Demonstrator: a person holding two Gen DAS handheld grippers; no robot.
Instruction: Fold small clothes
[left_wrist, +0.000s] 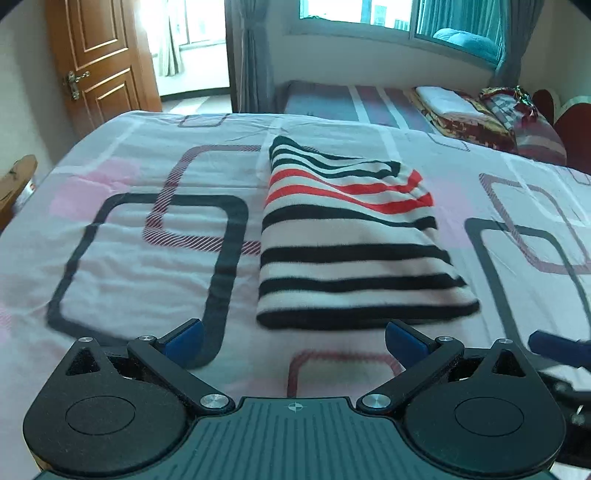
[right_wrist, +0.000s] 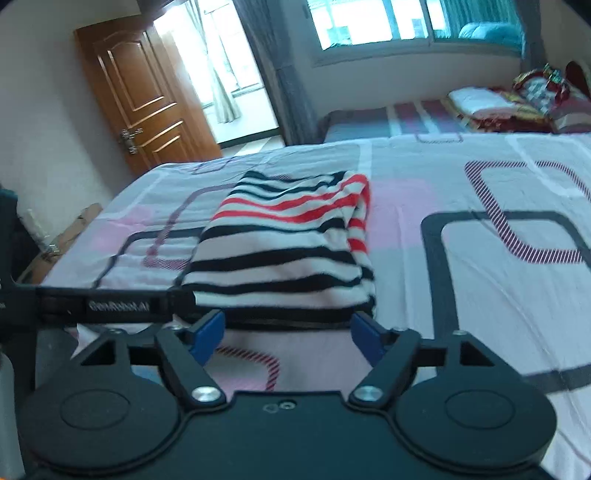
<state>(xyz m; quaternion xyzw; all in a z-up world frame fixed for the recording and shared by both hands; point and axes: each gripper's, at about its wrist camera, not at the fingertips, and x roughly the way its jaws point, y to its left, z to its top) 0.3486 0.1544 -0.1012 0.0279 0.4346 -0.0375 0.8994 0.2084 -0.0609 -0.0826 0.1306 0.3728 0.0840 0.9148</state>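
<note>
**Left wrist view: folded striped garment released, both grippers clear of it**

Left wrist view showed the striped garment lying folded into a compact rectangle on the bed, about mid-width of the bedsheet and well in from the far edge and the left edge. Black-and-white bands on the near part, red bands across the far part. Top layer at the far right corner sat skewed, loose, a little puffed.

Left gripper stood wide open, nothing between its blue pads, hanging just short of the garment's near edge. Right gripper also open, somewhat narrower, empty; the near hem of the garment showed just beyond its fingertips, not touching as far as could be judged. No earlier frame to say more of its motion.

Judgement: fold looked essentially finished for this piece.

Risks noted:
- Loose upper layer on the right side could slide or spring open; knit looked soft and thick, nothing pinning it
- The two grippers crowded the same near edge; the right one's pad appeared at the lower right of the left view, so a collision seemed possible
- A low pass over the near hem could snag a pad and drag the stack toward the near edge of the bed
- Frames were motion-blurred, so the gap to the hem was uncertain
</note>
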